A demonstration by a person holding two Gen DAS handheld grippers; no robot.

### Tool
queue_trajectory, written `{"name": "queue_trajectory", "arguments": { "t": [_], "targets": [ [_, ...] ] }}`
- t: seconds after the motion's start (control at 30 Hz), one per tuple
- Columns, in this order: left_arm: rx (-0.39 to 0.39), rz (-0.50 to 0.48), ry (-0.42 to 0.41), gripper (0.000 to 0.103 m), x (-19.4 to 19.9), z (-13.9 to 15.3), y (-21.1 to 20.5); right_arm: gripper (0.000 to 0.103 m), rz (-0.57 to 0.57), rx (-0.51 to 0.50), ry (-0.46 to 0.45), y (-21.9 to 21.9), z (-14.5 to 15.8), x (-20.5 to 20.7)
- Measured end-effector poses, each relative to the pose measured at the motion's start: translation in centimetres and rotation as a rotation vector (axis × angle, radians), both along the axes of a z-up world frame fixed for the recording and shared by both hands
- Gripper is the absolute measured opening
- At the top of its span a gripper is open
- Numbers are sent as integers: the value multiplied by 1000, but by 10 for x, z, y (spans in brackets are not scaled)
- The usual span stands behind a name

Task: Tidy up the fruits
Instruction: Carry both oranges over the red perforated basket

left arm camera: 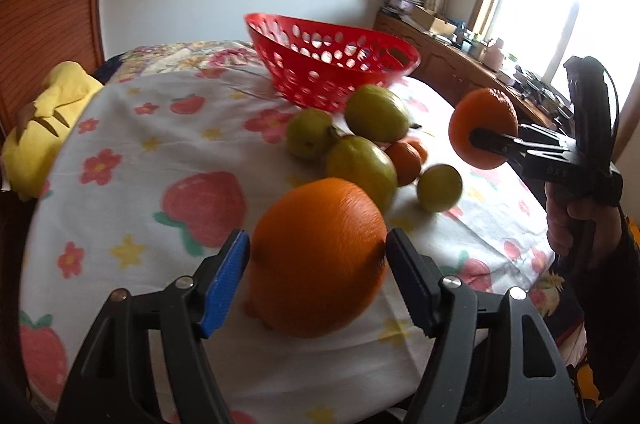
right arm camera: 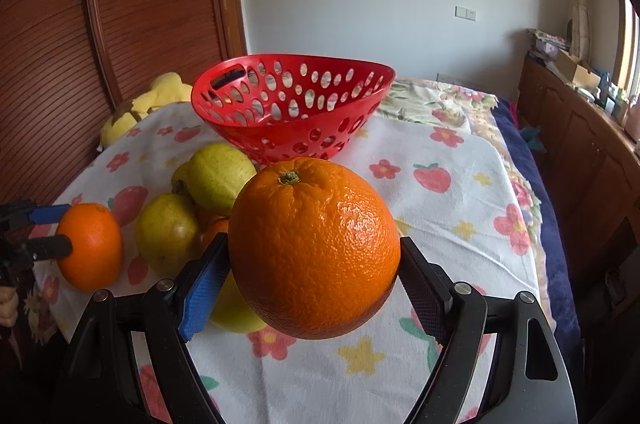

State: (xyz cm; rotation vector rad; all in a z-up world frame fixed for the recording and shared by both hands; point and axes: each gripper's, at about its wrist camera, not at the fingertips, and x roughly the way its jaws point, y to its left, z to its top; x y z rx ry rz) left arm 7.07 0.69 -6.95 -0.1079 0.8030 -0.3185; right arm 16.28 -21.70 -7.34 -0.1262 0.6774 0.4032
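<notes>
**Seat the left grasp before lifting**

Right fingers (right arm camera: 200, 292) clenched on raised orange (right arm camera: 314, 248), short of the far red basket (right arm camera: 288, 104). Left fingers (left arm camera: 226, 284) released astride second orange (left arm camera: 316, 256) on the bed (left arm camera: 140, 144), apparently not pressing (blurred). Centre, squeeze evenly, lift clear of green fruits (left arm camera: 376, 112).

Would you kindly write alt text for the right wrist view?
The right gripper holds a large orange above a flowered cloth. Behind it stands a red basket, and green fruits lie to the left.
</notes>
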Motion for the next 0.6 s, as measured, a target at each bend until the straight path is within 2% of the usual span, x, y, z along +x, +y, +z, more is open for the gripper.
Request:
{"name": "queue_trajectory", "arguments": {
  "t": [0.2,0.4,0.6],
  "targets": [
    [42,18,-35,74,7,0,-13,84,-10,2,-10,-3,3,-11],
    [28,-37,14,82,15,-9,-16,84,1,-1,-18,0,4,-18],
    [39,-52,22,84,14,-12,-23,84,3,1,-16,3,3,-19]
  ]
}}
